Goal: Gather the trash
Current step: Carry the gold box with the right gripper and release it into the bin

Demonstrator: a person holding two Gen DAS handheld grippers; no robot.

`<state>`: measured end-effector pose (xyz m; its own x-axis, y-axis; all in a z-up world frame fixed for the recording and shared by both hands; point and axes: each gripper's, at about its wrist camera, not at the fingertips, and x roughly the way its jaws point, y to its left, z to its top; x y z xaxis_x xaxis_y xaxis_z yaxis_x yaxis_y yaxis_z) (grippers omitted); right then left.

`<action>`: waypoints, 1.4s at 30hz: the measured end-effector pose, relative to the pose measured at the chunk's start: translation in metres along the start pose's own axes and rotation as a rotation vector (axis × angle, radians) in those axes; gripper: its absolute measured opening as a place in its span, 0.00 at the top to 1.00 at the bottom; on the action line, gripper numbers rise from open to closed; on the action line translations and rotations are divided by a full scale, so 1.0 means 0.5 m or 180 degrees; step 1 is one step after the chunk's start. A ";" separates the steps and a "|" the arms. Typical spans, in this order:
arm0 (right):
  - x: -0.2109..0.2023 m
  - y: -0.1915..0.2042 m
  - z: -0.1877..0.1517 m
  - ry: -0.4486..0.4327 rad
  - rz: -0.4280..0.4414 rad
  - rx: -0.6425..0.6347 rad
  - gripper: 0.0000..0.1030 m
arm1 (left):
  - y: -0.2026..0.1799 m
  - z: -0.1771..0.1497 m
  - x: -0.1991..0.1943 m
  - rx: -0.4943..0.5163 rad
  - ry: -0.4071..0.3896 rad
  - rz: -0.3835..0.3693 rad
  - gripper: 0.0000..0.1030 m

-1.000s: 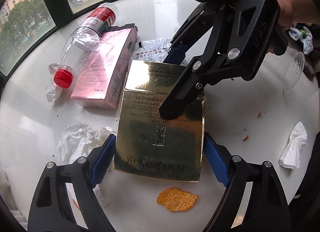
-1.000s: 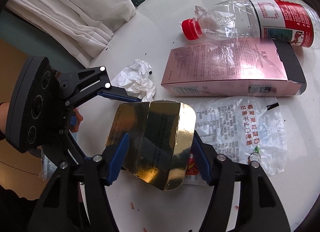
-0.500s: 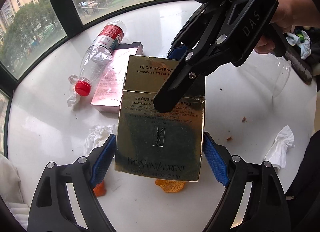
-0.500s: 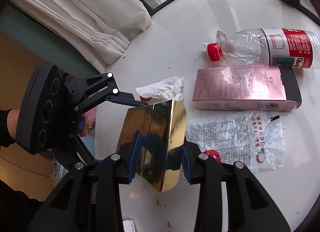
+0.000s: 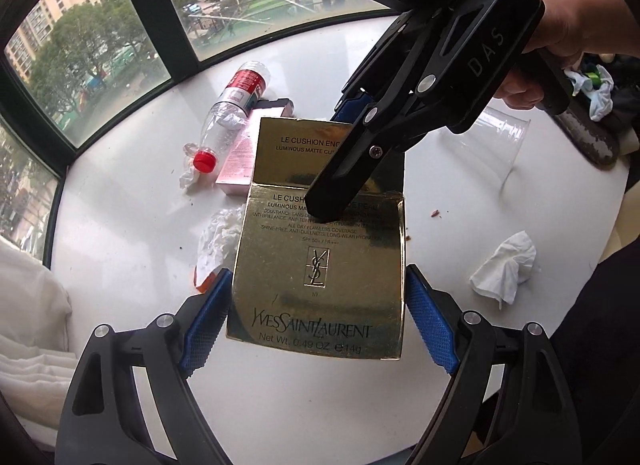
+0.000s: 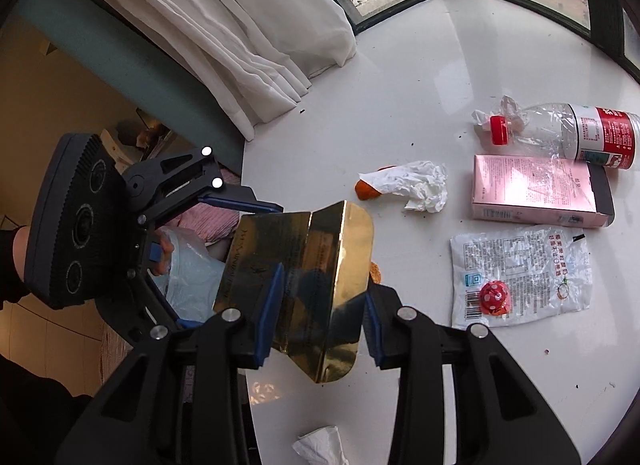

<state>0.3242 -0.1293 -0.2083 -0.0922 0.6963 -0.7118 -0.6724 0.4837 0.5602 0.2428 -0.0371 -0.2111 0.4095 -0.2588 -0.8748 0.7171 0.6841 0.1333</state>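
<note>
Both hand-held grippers hold the gold box [image 5: 320, 265] above the white worktop [image 5: 140, 225]: left hand-held gripper [image 5: 316, 321] spread wide across its sides, right hand-held gripper [image 6: 320, 313] narrow, pinching its open top flap. The box's printed face looks upward.

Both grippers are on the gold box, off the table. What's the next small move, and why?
Probably carry the gold box toward the clear plastic bag showing behind the left gripper in the right wrist view. The left gripper grips the box's sides, the right gripper pinches its open flap, and the bag looks like the only place for trash.
</note>
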 end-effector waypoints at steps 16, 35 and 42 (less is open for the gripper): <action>0.108 0.292 -0.004 0.0230 0.0405 -0.0625 0.66 | -0.054 -0.223 -0.256 -0.0597 0.0020 0.0581 0.21; 0.394 0.623 -0.064 0.1080 0.0869 -0.1451 0.66 | -0.161 -0.568 -0.409 -0.1614 0.0405 0.0902 0.22; 0.448 0.666 -0.089 0.1240 0.0901 -0.1472 0.66 | -0.174 -0.629 -0.413 -0.1741 0.0469 0.0872 0.22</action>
<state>0.0471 0.1640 -0.2002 -0.5116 0.4785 -0.7136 -0.8209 -0.0272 0.5704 -0.0815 0.1711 -0.1885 0.4277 0.0452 -0.9028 0.1890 0.9722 0.1383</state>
